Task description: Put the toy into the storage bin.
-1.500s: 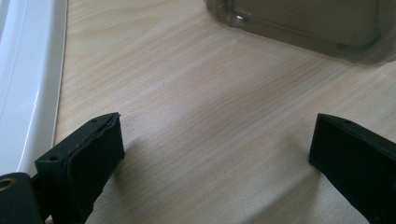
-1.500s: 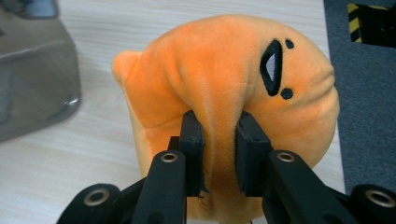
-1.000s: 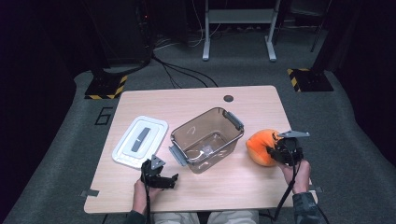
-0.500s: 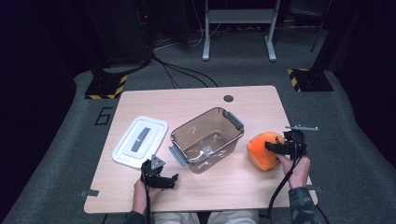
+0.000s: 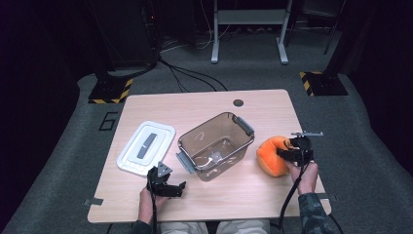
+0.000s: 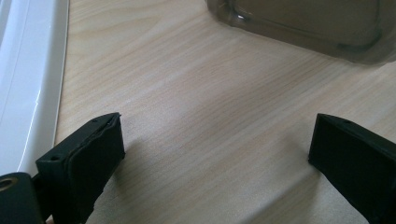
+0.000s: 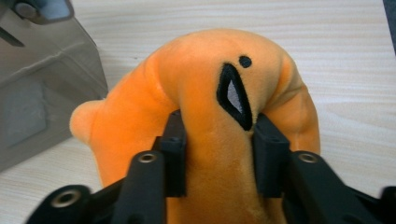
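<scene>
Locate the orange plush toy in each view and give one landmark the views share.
High view: orange plush toy at right, beside the right gripper.
Left gripper view: not in it.
Right gripper view: centre, pinched between the jaws.
Shared landmark: clear container.

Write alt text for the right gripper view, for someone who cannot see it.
Two black jaws of the right gripper pinch a fold of an orange plush toy with a stitched black mouth and a dot eye, lying on a pale wooden table. A clear brownish plastic container stands at upper left.
</scene>
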A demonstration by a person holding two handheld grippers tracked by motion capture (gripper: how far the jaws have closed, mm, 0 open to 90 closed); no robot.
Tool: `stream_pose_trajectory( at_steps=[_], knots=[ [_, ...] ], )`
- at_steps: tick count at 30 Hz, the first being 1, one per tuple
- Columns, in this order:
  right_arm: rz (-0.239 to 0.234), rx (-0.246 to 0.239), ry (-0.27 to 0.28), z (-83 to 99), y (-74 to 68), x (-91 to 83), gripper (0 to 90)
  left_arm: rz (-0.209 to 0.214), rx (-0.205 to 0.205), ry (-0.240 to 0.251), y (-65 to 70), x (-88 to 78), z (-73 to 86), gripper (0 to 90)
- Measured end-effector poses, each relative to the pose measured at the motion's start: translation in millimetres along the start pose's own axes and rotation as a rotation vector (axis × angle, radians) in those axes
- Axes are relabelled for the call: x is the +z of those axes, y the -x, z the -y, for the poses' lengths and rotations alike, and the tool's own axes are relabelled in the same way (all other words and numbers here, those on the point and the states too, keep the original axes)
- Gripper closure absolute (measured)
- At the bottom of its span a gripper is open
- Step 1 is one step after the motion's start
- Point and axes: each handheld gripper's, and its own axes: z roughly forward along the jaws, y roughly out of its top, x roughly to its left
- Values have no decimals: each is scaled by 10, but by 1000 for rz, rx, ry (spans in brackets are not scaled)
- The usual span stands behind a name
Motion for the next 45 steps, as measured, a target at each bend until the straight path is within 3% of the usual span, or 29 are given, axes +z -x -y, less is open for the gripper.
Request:
stream_pose_trajectory(
  at_steps=[6, 13, 33, 45],
  knots=[
    [-22, -9, 48, -21, -11, -125, 705, 0, 0, 0, 0, 0, 0, 32],
    [-29, -68, 76, -104, -57, -265, 704, 0, 3, -1, -3, -1, -1, 32],
    [-28, -126, 106, -336, -128, -521, 696, 0, 3, -1, -3, -1, -1, 31],
    [-14, -165, 137, -578, -185, -594, 695, -1, 2, 0, -2, -1, 0, 32]
  ],
)
